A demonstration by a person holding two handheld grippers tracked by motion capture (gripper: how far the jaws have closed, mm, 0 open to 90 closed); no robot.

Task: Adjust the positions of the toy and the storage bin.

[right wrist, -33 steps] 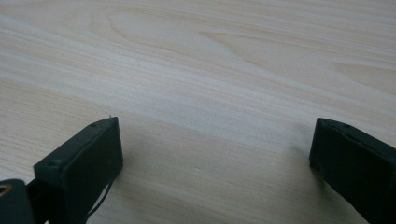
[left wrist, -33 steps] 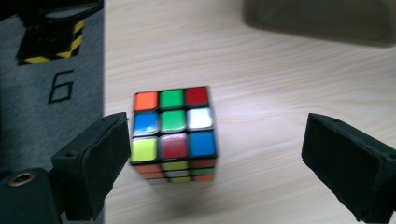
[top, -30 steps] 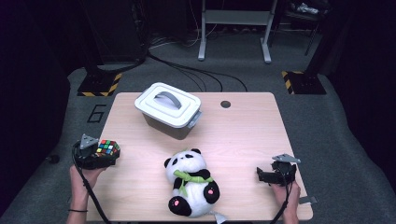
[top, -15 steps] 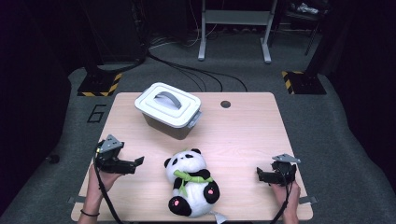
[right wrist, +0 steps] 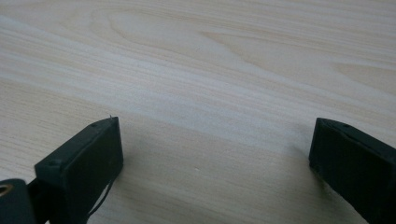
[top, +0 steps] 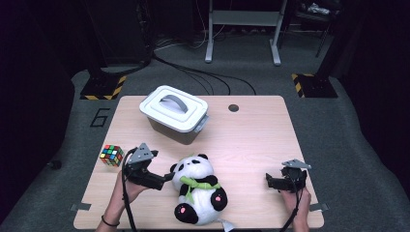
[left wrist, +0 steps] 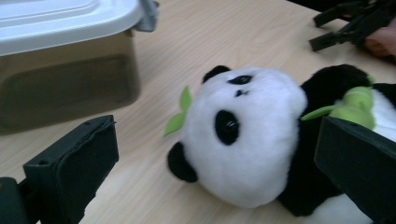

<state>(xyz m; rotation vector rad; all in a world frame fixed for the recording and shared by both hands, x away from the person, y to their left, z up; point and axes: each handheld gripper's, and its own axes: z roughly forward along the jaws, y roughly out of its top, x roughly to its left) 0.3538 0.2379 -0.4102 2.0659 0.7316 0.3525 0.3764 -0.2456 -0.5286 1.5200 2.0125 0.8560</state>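
While the right hand-held gripper (top: 276, 182) rests spread on the pale wooden surface (top: 251, 140), the left hand-held gripper (top: 167, 178), jaws spread, faces the black-and-white plush panda (top: 199, 188).

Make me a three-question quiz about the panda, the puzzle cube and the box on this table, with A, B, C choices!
1. Where is the puzzle cube?
A. at the table's left edge
B. on the box lid
C. in the right claw

2. What colour is the panda's scarf?
A. red
B. green
C. blue

3. How is the box?
A. lid off
B. tipped over
C. lid on

Answers:
1. A, the cube sits alone on the table near its left edge.
2. B, a green scarf wraps the panda's neck.
3. C, the white lid with its grey handle covers the upright box.
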